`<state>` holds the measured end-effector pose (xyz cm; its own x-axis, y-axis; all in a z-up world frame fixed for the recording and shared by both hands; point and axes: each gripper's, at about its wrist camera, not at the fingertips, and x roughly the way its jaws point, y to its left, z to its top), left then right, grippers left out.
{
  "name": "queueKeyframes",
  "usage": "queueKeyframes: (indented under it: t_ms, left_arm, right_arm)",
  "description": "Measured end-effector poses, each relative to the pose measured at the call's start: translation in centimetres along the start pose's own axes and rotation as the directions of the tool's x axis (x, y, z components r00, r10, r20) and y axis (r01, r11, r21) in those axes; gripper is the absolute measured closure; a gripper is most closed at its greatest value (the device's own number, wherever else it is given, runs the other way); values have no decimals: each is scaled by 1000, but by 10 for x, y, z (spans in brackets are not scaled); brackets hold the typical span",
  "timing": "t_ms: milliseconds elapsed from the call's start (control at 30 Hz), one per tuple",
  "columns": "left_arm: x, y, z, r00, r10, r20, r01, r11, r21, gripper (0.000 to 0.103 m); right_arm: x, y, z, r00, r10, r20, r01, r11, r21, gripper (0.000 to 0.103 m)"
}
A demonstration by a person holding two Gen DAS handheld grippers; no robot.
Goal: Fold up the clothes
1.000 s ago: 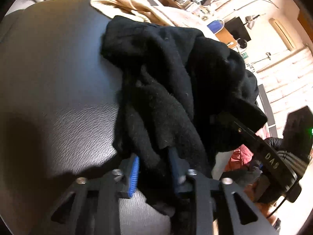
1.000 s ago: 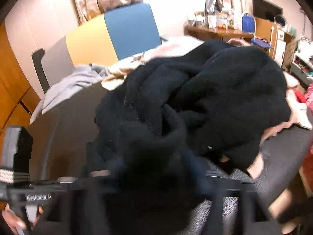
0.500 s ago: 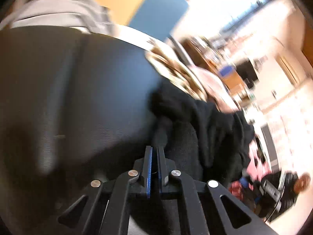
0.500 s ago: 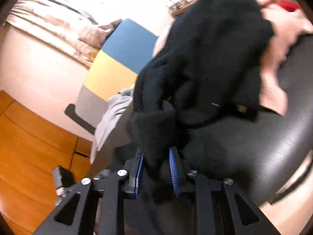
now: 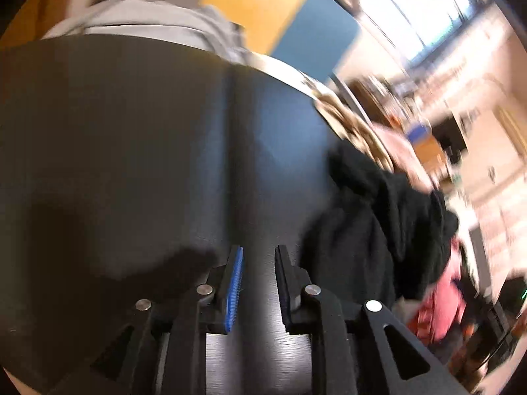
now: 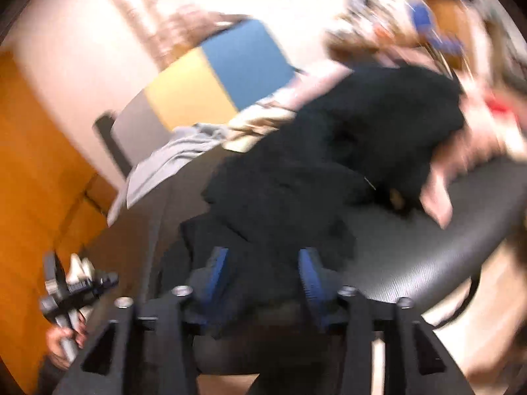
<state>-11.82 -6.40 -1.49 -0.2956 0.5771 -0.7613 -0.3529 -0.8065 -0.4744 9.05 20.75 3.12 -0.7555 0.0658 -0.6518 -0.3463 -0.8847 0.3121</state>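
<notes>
A crumpled black garment (image 5: 372, 230) lies on the black leather-like surface (image 5: 131, 164), to the right of my left gripper (image 5: 258, 263). That gripper is open, and only bare surface shows between its fingers. In the right wrist view the black garment (image 6: 329, 164) spreads from the middle down toward me. My right gripper (image 6: 263, 266) is open wide, with a fold of the black cloth lying between its blue pads (image 6: 308, 273). The frames are blurred by motion.
A grey garment (image 6: 171, 161) and a beige one (image 6: 260, 121) lie at the far edge, with pink cloth (image 6: 441, 181) to the right. A yellow and blue panel (image 6: 224, 79) stands behind. A hand holds the other gripper (image 6: 72, 296) at lower left.
My left gripper went from around the black cloth to shut, and now stands open and clear of it. My right gripper's fingers have spread wider around the cloth.
</notes>
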Motion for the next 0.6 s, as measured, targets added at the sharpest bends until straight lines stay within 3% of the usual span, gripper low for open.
queueKeyframes:
  t_ms: [67,100,233,333,400,433,500,533,567,600]
  left_arm:
    - [15,-28,0,1000,-6,-25,8,997,79,80]
    - [22,-42,1,1000,0,-30,4,993,118,80]
    - [38,-84,8,998,63,19,-65,961,269,72]
    - [44,-96,7,998,59,22,-64,936,345,68]
    - [61,-103,8,996,94,11,-91,914,394,68]
    - [69,-106,8,994,111,6,-103,902,419,68]
    - [87,-111,6,990,134,-34,-104,883,458,68]
    - [94,-110,3,989,132,-67,-85,878,472,68]
    - [97,-111,-1,989,137,-52,-94,865,492,68]
    - [98,-114,-2,991,134,-26,-102,853,511,68]
  right_arm:
    - [2,24,11,1000,-15,6,16,994,-110,27]
    - [6,35,16,1000,-26,8,27,986,-166,25]
    - [56,64,31,995,-97,-1,91,936,-339,25]
    - [97,71,24,988,-146,-49,114,908,-402,24]
    - [122,70,24,981,-179,-74,129,888,-442,24]
    - [133,69,25,977,-198,-83,139,878,-458,27]
    - [157,67,27,962,-251,-110,169,860,-481,49]
    - [168,63,28,954,-271,-128,178,857,-483,77]
    - [177,55,30,951,-269,-152,173,871,-461,84]
    - [180,48,32,952,-260,-161,167,883,-439,84]
